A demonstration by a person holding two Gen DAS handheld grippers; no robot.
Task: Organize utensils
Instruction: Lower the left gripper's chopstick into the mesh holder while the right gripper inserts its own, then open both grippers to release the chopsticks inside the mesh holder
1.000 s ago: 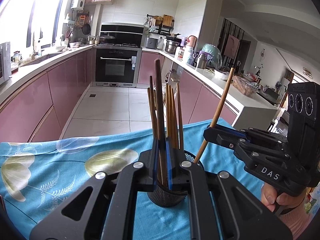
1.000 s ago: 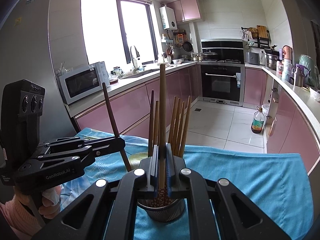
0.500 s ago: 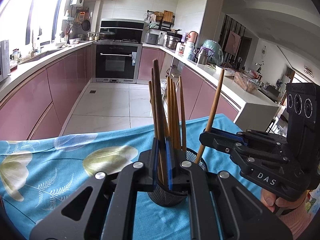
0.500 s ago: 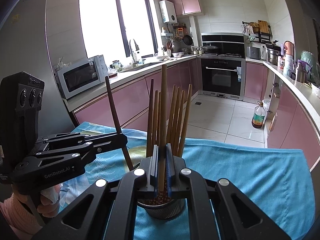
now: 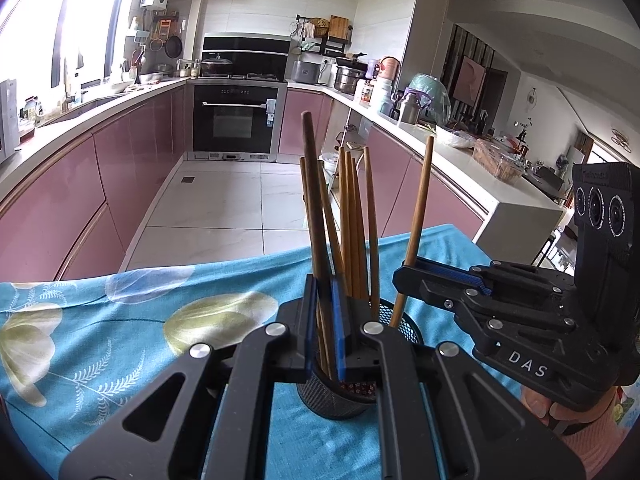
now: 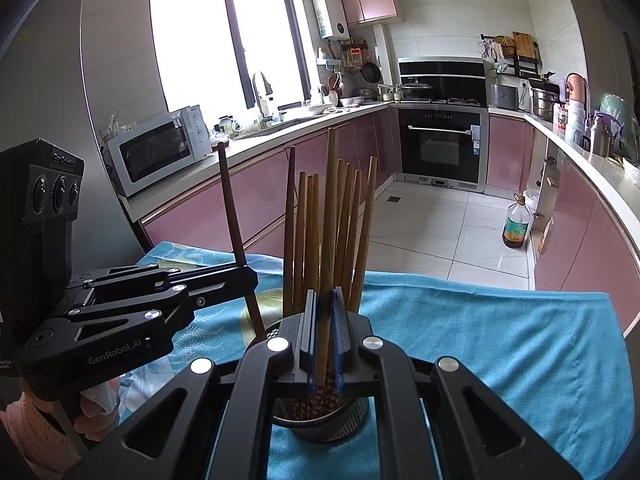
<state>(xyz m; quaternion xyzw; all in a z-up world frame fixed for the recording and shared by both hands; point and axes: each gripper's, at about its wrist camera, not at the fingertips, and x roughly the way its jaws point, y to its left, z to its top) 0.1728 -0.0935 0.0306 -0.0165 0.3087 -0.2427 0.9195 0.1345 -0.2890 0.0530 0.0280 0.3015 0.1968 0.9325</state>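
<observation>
Both grippers are clamping chopsticks over a black mesh cup [image 5: 340, 396] that is standing on a blue flowered cloth [image 5: 120, 344]. The left gripper [image 5: 323, 320] is squeezing a dark chopstick [image 5: 314, 200], its lower end inside the cup. The right gripper [image 6: 323, 340] is pinching a lighter chopstick [image 6: 330, 220] the same way, among other chopsticks [image 6: 352, 220] standing upright in the cup.

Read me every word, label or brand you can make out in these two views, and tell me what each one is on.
"DAS": on the side of the right gripper.
"GenRobot.AI": on the side of the left gripper.
Raised lettering on top of the left gripper's camera block: too blurred to read.
Labels on the oil bottle, oven and water heater: too small to read.
</observation>
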